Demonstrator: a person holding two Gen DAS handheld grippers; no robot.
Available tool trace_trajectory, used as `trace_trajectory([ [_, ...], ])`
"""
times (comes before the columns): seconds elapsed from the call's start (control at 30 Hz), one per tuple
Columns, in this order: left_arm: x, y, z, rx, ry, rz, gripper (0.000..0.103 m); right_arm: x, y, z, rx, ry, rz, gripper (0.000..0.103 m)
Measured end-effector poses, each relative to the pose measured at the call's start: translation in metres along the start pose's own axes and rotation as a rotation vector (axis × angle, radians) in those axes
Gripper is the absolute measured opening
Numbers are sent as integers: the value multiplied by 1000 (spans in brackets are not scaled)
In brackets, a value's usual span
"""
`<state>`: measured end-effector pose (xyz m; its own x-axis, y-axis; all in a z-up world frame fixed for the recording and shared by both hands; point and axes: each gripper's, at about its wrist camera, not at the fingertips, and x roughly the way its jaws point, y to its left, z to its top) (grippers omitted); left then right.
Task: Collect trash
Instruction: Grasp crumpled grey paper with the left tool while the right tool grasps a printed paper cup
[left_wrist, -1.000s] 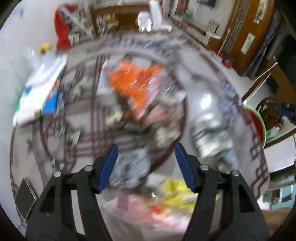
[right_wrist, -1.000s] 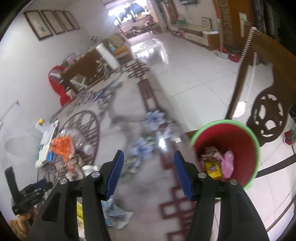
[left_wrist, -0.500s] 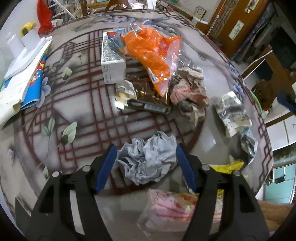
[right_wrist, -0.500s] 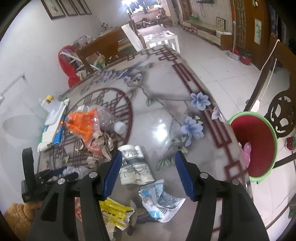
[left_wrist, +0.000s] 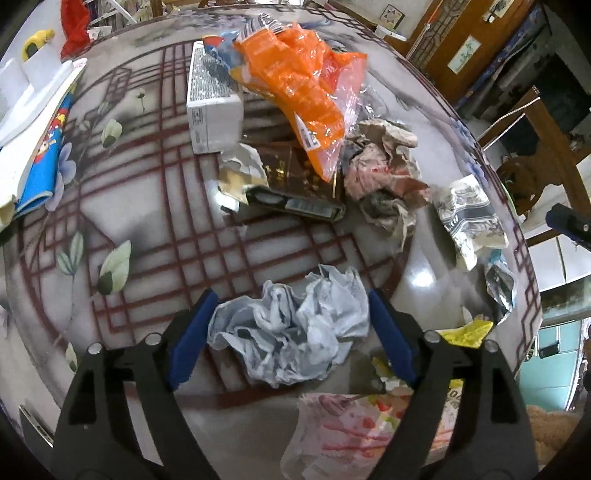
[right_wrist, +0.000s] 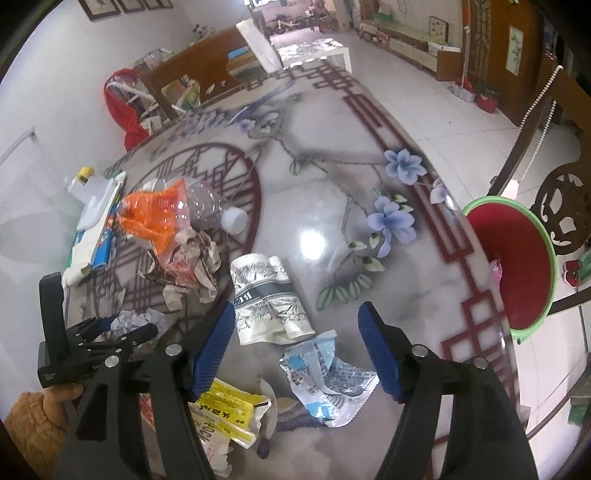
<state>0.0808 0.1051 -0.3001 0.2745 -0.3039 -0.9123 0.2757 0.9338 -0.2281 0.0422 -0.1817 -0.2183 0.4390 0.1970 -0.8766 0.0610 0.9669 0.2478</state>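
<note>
Crumpled grey paper (left_wrist: 291, 332): lies on the round patterned table (left_wrist: 155, 236), framed between the 2 blue pads of my left gripper (left_wrist: 290, 334); whether the pads touch it I cannot tell.
Left gripper: jaws apart, having just been widening, paper between them, not clamped.
Blue-white wrapper (right_wrist: 327, 380): flat on the table between and just below the pads of my right gripper (right_wrist: 297, 350).
Right gripper: jaws apart, just been widening, gripping nothing.
Ink-print packet (right_wrist: 267, 295): just beyond the wrapper, near my right gripper's left pad.
Trash heap: orange bag (left_wrist: 303, 88), white box (left_wrist: 212, 107) and brown crumpled paper (left_wrist: 384, 177) crowd the far middle.
Open room: bare tabletop left of the grey paper and right of the packet.
Table edge: curves close on the right; red bin with green rim (right_wrist: 517, 266) stands just past it.
</note>
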Motion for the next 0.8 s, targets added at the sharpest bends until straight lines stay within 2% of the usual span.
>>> trace_trajectory([
  [0.07, -5, 0, -3, -4, -21, -5, 62, 5, 3, 0, -14, 16, 1, 68],
  [0.17, -15, 0, -3, 3, -56, 6, 53, 16, 8, 1, -35, 48, 9, 68],
  [0.3, -41, 6, 2, -44, -146, 2, 51, 36, 14, 7, -65, 92, 11, 69],
  [0.5, -82, -3, 19, -52, -282, 1, 52, 66, 22, 12, -92, 154, 6, 69],
  [0.6, -91, -3, 26, -93, -312, -30, 53, 78, 28, 12, -120, 173, -4, 69],
  [0.8, -87, -14, 33, -109, -309, -46, 53, 100, 46, 6, -231, 197, -56, 70],
])
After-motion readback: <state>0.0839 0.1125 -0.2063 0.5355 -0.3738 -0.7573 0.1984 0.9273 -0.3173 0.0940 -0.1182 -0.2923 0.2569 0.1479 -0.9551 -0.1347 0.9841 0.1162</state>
